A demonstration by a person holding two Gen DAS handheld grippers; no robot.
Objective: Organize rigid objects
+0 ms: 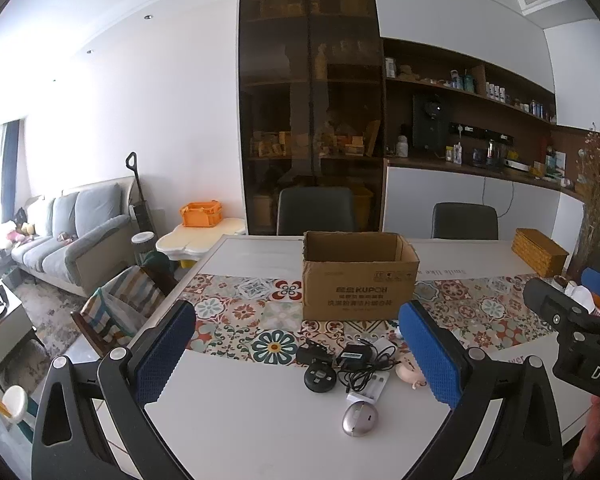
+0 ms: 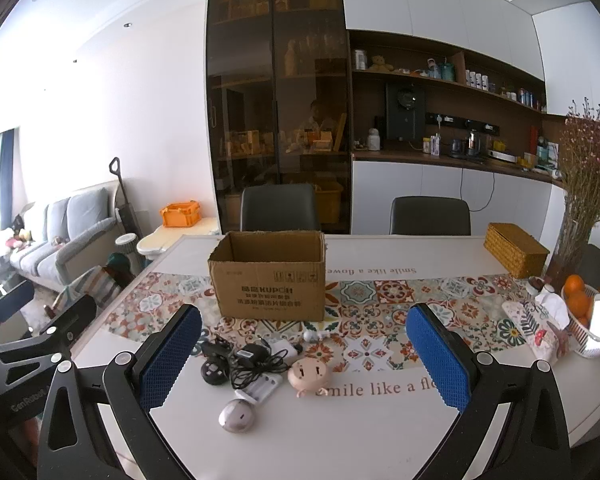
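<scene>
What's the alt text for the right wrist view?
An open claw hovers over a small pile of gadgets on a white table, holding nothing. An open cardboard box stands behind the pile; a bowl of oranges sits at right.

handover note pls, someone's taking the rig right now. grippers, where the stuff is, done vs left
Left gripper: open, holding nothing, above the near table edge.
Right gripper: open, holding nothing, beside the left one.
Cardboard box: open top, upright on the patterned runner, behind the clutter. Its inside cannot be seen from here.
Loose things in front of the box, all on the table: silver mouse nearest, white battery charger, black adapter with tangled cable, round black disc, pink round gadget.
Done: nothing visibly picked up.
Left: every loose item, presumably into the box.
</scene>
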